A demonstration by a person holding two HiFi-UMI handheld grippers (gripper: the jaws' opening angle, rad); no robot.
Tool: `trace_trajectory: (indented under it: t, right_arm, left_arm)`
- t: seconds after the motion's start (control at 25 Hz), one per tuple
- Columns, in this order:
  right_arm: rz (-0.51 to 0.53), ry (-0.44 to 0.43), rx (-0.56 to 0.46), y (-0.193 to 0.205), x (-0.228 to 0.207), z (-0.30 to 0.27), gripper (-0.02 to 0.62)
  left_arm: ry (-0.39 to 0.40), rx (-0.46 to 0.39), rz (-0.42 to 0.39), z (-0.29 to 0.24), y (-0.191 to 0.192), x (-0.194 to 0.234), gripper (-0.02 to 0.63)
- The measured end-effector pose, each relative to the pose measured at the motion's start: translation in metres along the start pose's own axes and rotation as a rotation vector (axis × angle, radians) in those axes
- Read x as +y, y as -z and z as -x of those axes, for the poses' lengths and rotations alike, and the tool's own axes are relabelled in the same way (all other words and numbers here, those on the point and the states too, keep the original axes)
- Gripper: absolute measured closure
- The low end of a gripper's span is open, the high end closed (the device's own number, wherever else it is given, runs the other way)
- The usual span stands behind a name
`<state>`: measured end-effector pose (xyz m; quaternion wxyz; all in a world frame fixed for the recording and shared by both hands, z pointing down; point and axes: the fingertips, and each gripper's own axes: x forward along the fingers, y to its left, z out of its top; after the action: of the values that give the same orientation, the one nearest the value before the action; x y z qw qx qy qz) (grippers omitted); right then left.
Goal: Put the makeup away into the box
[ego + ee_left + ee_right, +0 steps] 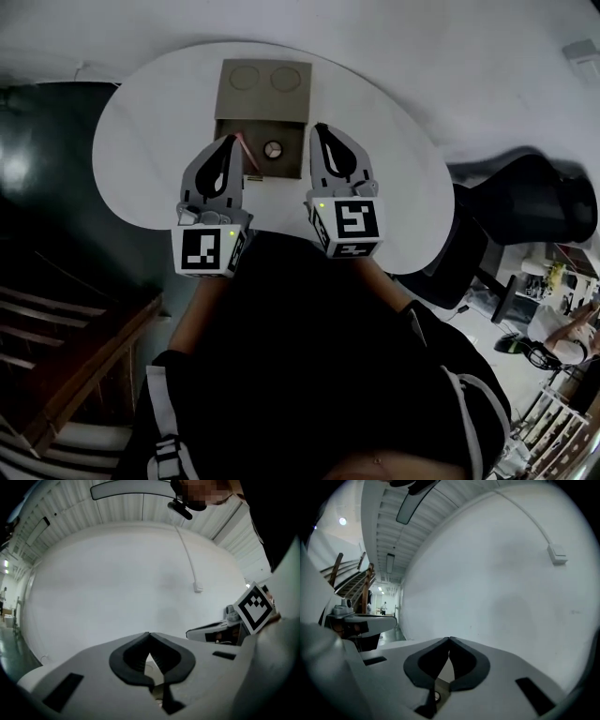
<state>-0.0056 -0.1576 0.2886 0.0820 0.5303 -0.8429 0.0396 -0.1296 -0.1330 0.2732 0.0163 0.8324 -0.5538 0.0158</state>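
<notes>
Since a round compact (273, 147) and pink stick (246, 145) lie inside the open tan cardboard box (265, 92) on the white table (150, 141), you look nearly done; your left gripper (230, 141) and right gripper (319, 128) hover, jaws together, empty.

One left gripper (230, 141), one right gripper (319, 128); just ahead, one cardboard box (264, 89), one round compact (273, 148), one pink stick (246, 143).
</notes>
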Motion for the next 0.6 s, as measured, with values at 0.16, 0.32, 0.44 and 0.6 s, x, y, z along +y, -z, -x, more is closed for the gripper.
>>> trace_trajectory:
  t: [0.16,0.32,0.44,0.6]
  right_arm:
    - [-0.065,-0.020,-0.060,-0.020,-0.002,0.019,0.572]
    - [-0.068,-0.016,-0.081,-0.023,-0.004,0.028,0.572]
    - [-0.056,-0.018,-0.070,-0.021,-0.004,0.032,0.572]
    - [-0.048,-0.015,-0.068,-0.018,-0.005,0.037,0.572]
  left_arm:
    - [-0.003,-0.030,-0.012,0.008,-0.022,-0.010,0.598]
    - [0.004,-0.031,-0.013,0.010,-0.026,-0.018,0.598]
    - [0.007,-0.027,-0.015,0.012,-0.023,-0.023,0.598]
    - [0.021,-0.036,-0.020,0.012,-0.022,-0.028,0.598]
